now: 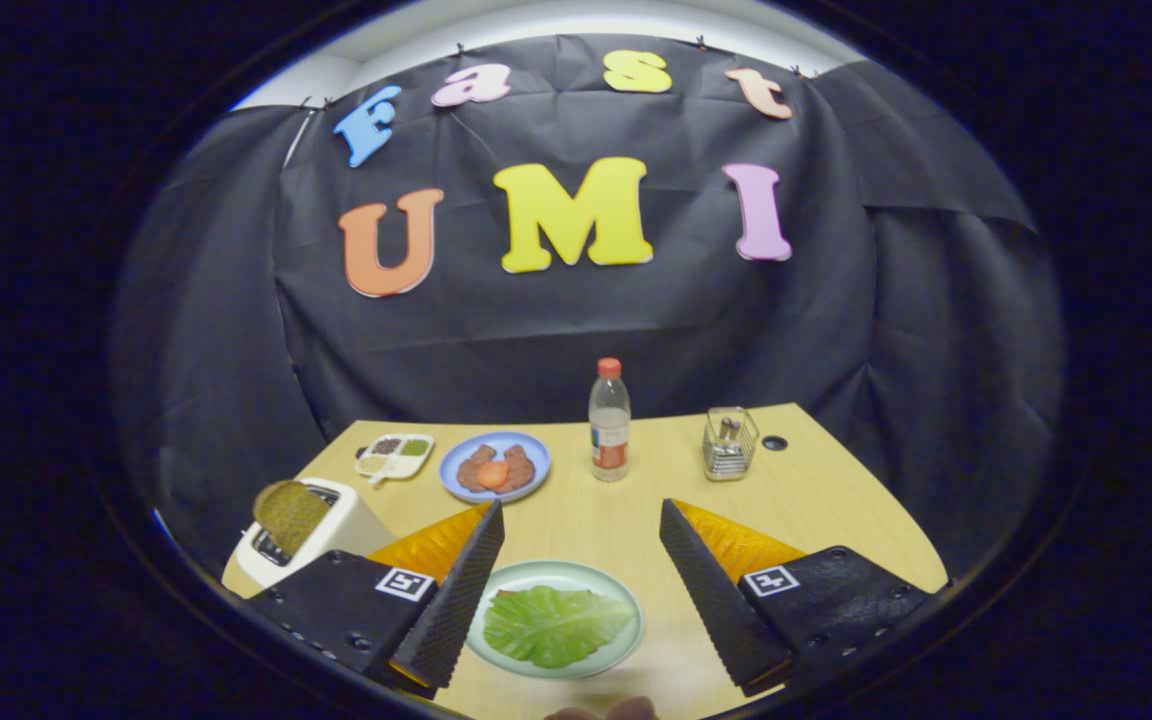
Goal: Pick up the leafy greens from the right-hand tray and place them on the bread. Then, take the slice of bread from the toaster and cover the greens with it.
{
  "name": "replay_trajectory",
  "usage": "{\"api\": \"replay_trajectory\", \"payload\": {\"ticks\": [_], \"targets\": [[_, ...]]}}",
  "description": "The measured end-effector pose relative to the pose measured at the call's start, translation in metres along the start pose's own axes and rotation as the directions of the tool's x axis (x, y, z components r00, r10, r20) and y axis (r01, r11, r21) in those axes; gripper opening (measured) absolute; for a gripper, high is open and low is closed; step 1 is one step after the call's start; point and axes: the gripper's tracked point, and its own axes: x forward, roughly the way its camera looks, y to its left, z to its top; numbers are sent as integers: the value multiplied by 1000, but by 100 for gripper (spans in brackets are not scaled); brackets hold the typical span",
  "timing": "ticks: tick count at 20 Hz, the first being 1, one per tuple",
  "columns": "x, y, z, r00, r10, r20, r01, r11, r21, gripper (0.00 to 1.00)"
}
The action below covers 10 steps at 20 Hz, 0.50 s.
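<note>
Leafy greens lie on a pale green plate between the gripper fingers, spread wide and empty. Left of that plate, bread stands in the toaster.

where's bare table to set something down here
Bare wood lies between the bottle and the green plate, and right of the wire holder. It is crowded by the toaster, condiment dish and blue plate. The claw is open.
</note>
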Motion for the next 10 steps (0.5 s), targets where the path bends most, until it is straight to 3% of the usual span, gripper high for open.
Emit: {"api": "replay_trajectory", "payload": {"ticks": [6, 10], "targets": [[-43, 144, 20, 984, 174, 35, -173, 985, -30, 96], [-38, 230, -2, 977, 214, 3, -214, 976, -36, 96]]}}
